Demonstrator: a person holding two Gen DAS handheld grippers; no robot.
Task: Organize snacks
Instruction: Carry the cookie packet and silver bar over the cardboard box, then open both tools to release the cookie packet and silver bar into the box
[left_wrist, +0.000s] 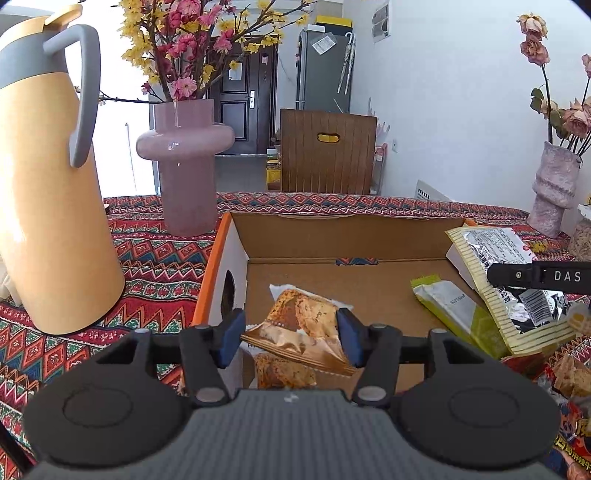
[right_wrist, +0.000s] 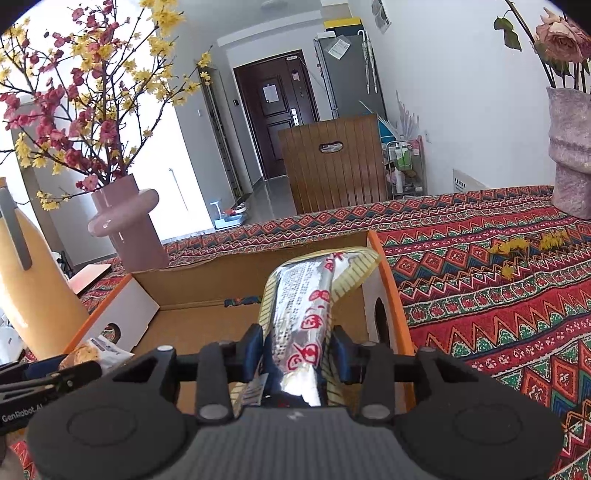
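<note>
Over the open cardboard box, the left gripper pinches a brown pastry packet above its near-left corner, while the right gripper clamps a silver-and-yellow snack bag beside the box's right wall, a green bar lying inside.

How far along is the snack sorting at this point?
Done: a green bar lies in the box. In hand: the left gripper holds a brown cake packet over the box, and the right gripper holds a silver packet above it. Left: more snacks lie outside, by the box's right side.
</note>
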